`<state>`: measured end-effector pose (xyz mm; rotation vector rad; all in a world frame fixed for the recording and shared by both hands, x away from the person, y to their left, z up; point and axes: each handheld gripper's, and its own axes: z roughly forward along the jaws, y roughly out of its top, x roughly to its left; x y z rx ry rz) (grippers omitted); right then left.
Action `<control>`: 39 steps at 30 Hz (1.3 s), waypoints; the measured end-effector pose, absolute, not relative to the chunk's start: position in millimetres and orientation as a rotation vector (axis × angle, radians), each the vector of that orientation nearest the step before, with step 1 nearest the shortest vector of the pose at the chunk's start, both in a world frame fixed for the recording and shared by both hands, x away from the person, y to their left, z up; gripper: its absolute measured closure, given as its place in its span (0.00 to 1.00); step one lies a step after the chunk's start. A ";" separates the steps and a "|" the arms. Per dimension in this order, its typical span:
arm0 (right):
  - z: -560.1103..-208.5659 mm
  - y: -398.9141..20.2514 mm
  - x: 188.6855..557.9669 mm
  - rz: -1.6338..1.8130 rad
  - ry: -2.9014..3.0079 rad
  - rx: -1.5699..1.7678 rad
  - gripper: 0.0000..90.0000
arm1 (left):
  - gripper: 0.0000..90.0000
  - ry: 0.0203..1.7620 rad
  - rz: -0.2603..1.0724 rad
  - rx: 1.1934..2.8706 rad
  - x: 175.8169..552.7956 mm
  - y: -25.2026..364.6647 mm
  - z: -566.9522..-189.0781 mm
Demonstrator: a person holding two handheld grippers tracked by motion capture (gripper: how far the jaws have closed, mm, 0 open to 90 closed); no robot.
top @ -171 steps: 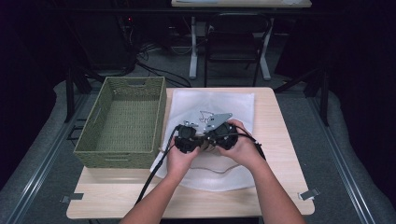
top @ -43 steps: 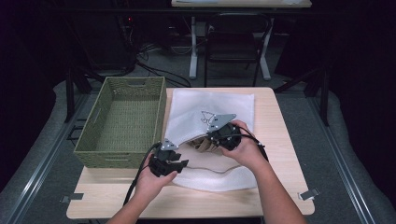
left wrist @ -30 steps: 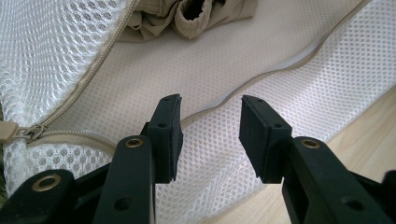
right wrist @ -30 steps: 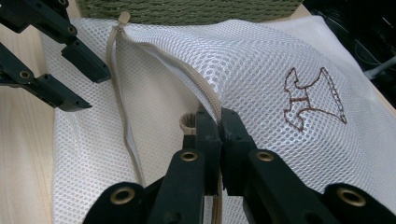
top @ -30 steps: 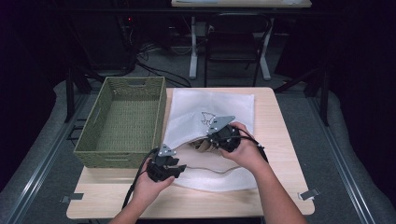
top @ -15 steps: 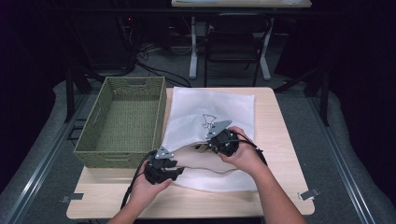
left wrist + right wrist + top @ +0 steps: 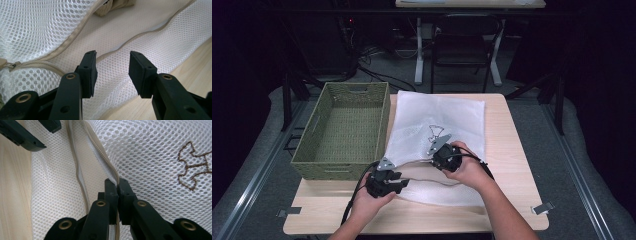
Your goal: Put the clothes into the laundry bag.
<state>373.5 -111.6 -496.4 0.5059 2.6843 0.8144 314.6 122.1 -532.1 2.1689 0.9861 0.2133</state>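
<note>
A white mesh zip bag (image 7: 437,120) lies flat on the table, its mouth toward the person. My right gripper (image 7: 117,186) is shut on the upper beige zipper edge (image 7: 100,147) and lifts it a little off the lower layer; it also shows in the high view (image 7: 438,152). My left gripper (image 7: 112,72) stands open at the bag's front left, just over the lower zipper edge (image 7: 150,32), with no pad pressing on it. In the high view the left gripper (image 7: 399,184) points right. The zip slider (image 7: 11,65) sits at the left end.
A green woven basket (image 7: 342,130) stands on the table's left half, touching the bag's left side. Bare wood (image 7: 512,150) shows right of the bag and along the front edge. A brown embroidered mark (image 7: 192,170) is on the bag's top. A chair (image 7: 462,45) stands behind the table.
The right gripper has sunk a little toward the table, still clamped on the zipper edge. The left gripper, beside the right one several seconds ago, now keeps still at the front left.
</note>
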 end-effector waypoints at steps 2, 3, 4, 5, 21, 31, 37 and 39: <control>-498.4 -111.0 373.8 0.807 2.690 0.511 0.97 | 0.64 0.987 0.200 2.169 314.5 121.8 -532.6; -499.3 -110.9 373.8 0.807 2.692 0.515 0.97 | 0.64 0.987 0.208 2.165 314.5 121.4 -533.3; -500.1 -110.9 374.4 0.805 2.693 0.510 0.97 | 0.64 0.987 0.207 2.167 314.5 121.3 -533.4; -500.9 -111.0 374.6 0.805 2.697 0.511 0.97 | 0.64 0.983 0.210 2.170 314.6 121.5 -533.5; -515.5 -109.4 378.3 0.783 2.735 0.533 0.97 | 0.63 0.989 0.206 2.159 314.2 121.9 -533.8; -524.9 -108.2 380.5 0.755 2.754 0.535 0.97 | 0.63 0.990 0.202 2.162 314.4 121.2 -534.8; -527.2 -107.6 381.1 0.749 2.758 0.526 0.96 | 0.63 0.988 0.204 2.167 314.5 121.3 -535.3; -526.9 -107.7 380.9 0.750 2.757 0.533 0.96 | 0.62 0.989 0.203 2.167 314.3 121.1 -535.4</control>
